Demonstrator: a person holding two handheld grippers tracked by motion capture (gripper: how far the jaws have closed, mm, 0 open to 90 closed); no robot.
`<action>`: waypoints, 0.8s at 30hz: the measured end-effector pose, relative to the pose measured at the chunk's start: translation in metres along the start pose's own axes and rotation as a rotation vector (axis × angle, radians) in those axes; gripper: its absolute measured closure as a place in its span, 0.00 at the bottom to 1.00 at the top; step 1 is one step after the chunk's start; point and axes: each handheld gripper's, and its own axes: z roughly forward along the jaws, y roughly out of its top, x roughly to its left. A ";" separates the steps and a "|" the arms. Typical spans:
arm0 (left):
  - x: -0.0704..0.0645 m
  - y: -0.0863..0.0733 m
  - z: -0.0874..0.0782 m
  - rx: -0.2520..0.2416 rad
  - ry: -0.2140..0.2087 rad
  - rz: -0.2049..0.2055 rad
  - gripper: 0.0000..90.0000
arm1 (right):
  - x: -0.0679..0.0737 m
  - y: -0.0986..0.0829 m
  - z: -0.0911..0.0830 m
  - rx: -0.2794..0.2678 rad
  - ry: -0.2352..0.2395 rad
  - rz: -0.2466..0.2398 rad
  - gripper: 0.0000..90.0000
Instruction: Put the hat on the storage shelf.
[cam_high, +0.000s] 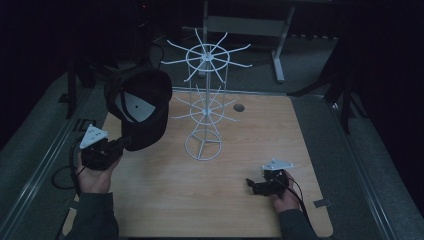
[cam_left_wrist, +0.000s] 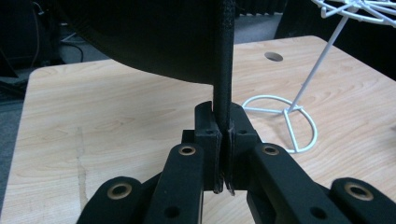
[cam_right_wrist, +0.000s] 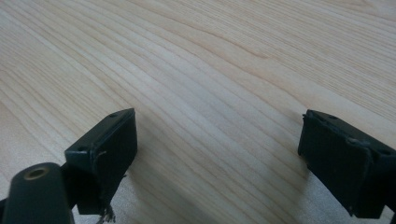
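Nearest us on the wooden desk (cam_high: 165, 200), we see the right hand-held gripper (cam_high: 260, 186) resting low, its jaws spread wide over bare wood grain, near the white wire rack (cam_high: 204, 100) and on its right. To the rack's left, our left hand-held gripper (cam_high: 118, 146) is raised, its jaws clamped tight on the brim edge of a black cap (cam_high: 142, 107), which hangs in the air just beside the rack's lower ring of prongs. Beyond the rack's round base (cam_left_wrist: 285, 122) we see a small hole in the desk (cam_high: 238, 107).
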 end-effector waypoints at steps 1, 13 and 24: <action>0.000 0.001 0.000 -0.002 0.001 0.003 0.96 | 0.000 0.000 0.000 0.000 0.000 -0.001 0.13; -0.002 0.009 -0.001 -0.020 0.012 0.002 0.96 | 0.000 0.000 0.000 -0.001 0.000 0.002 0.13; -0.003 0.014 0.000 -0.036 0.026 -0.010 0.96 | 0.000 0.000 0.000 0.000 0.000 0.004 0.13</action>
